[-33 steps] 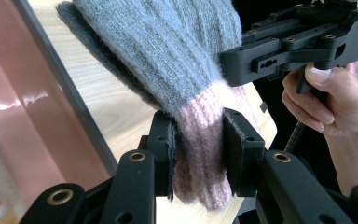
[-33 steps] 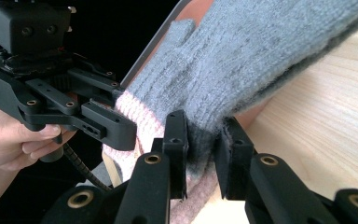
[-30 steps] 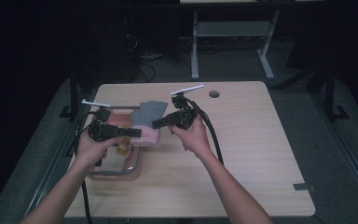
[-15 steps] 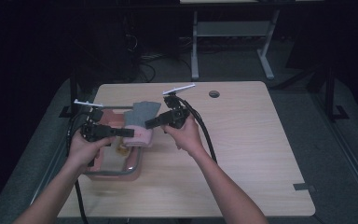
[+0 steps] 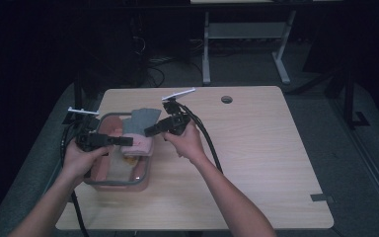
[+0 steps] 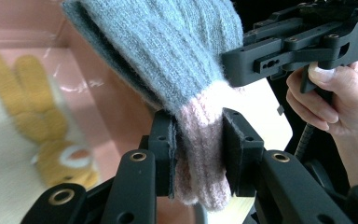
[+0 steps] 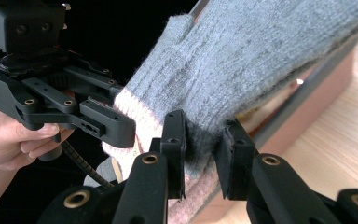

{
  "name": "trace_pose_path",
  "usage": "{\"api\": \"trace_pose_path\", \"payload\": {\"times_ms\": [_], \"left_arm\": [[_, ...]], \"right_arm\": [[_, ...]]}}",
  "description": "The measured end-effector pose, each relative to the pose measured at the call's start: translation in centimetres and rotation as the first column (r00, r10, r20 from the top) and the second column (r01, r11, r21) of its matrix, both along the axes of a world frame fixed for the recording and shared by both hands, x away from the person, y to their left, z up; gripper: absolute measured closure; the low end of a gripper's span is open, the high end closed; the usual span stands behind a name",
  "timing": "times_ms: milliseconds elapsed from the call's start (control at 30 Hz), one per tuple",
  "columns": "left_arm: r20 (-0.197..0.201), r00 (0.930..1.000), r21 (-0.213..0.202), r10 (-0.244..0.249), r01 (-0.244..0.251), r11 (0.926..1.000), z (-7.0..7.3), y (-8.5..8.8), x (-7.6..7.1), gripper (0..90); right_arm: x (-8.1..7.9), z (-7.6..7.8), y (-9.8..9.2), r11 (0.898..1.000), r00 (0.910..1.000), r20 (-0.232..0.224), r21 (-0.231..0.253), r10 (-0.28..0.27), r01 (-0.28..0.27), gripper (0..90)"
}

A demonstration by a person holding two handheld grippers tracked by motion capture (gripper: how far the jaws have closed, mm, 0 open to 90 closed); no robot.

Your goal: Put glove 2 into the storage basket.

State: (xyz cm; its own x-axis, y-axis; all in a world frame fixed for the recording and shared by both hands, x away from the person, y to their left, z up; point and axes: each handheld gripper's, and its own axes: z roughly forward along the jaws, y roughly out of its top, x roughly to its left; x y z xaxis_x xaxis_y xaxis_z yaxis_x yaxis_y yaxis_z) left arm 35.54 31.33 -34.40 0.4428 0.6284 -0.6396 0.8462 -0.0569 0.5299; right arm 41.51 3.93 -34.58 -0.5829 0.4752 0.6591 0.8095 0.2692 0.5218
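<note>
A grey knitted glove [image 5: 143, 120] with a pink cuff [image 5: 140, 146] hangs stretched between both grippers above a pink tray [image 5: 116, 183]. My left gripper [image 5: 126, 141] is shut on the pink cuff [image 6: 200, 154], its pads pressing the knit from both sides. My right gripper [image 5: 148, 132] is shut on the grey part [image 7: 261, 60] just past the cuff, the fabric bunched between its pads [image 7: 175, 149]. The two grippers face each other, tips almost touching. In the tray lies a white and yellow glove [image 6: 28, 140].
The tray stands at the left of a light wooden table [image 5: 256, 163], close to its left edge. A round cable hole [image 5: 226, 99] is at the back and a strip of tape [image 5: 321, 198] near the right front corner. Cables trail from both grippers.
Both hands have moved to the left with the glove held between them, so it now hangs more over the tray. The grips look the same.
</note>
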Motion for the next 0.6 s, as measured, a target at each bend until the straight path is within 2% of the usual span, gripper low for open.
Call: {"api": "trace_pose_path", "payload": {"times_ms": [200,600], "left_arm": [[-0.009,0.9997,0.006,0.023,-0.023,0.9997,0.0,1.3,-0.3,67.9],[-0.016,0.999,0.016,0.041,-0.041,0.999,-0.6,2.7,-0.6,68.0]], "right_arm": [[0.2,-0.3,1.5,1.0,0.9998,-0.01,0.003,0.016,-0.016,73.8],[0.5,-1.1,3.0,0.999,0.9987,-0.038,0.006,0.034,-0.034,72.9]]}}
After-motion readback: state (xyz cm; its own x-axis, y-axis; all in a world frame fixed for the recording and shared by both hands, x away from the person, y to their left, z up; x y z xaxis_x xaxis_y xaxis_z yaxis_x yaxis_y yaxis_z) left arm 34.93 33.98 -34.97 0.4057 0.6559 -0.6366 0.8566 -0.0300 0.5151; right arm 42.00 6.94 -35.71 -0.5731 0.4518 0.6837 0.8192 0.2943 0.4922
